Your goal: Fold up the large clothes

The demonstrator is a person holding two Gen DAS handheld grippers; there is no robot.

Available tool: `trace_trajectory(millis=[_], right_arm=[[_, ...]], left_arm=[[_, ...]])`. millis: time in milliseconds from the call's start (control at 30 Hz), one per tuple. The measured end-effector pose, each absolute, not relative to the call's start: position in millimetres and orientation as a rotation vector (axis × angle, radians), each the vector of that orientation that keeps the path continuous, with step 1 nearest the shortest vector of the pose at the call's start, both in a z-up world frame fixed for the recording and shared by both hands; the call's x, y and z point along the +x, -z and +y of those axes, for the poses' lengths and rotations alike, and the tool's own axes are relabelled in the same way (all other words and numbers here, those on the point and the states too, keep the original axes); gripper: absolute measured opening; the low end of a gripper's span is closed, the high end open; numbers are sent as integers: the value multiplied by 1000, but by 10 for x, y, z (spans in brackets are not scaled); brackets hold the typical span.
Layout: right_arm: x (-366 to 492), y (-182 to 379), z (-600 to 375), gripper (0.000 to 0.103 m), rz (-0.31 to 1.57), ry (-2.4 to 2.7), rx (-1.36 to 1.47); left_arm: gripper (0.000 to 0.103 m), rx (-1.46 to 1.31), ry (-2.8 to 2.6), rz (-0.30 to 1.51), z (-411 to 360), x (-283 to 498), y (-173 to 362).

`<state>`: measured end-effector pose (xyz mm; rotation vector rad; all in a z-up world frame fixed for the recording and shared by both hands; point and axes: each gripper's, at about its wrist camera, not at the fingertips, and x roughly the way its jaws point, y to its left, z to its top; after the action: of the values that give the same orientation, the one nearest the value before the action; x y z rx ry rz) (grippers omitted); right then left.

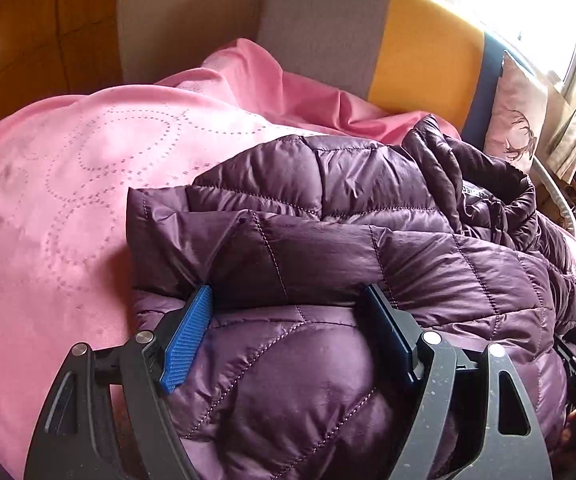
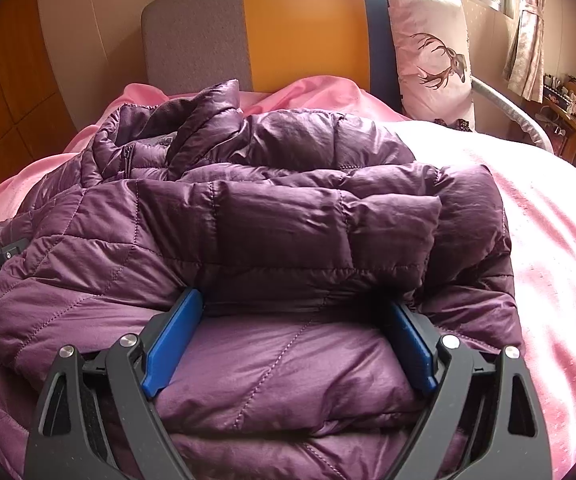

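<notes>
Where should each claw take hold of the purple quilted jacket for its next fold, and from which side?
Grip the near folded edge of the jacket, probably from the near side, fingers sliding under it. There the padding bulges in a thick roll already lying between the open fingers of the right claw and left claw. The far collar is crumpled and offers no firm edge.

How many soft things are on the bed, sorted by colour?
Purple: 1, the puffy jacket.
Pink: 1, the blanket spread under it.
Pale with a deer picture: 1, the pillow leaning on the headboard.
Total: 3.
</notes>
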<state>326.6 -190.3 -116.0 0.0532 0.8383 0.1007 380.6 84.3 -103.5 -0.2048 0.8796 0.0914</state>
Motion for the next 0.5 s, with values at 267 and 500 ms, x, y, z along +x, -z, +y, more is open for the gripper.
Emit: trace_trajectory(millis=[267,500], right_arm=[[3284,1166,-1891,89,842,-95,42],[3290,1158,-1863,89,838,-86,39]], left_arm=[[76,-167,-146,859,747,3480,739],[77,-17,-94,862,381,2929,754]])
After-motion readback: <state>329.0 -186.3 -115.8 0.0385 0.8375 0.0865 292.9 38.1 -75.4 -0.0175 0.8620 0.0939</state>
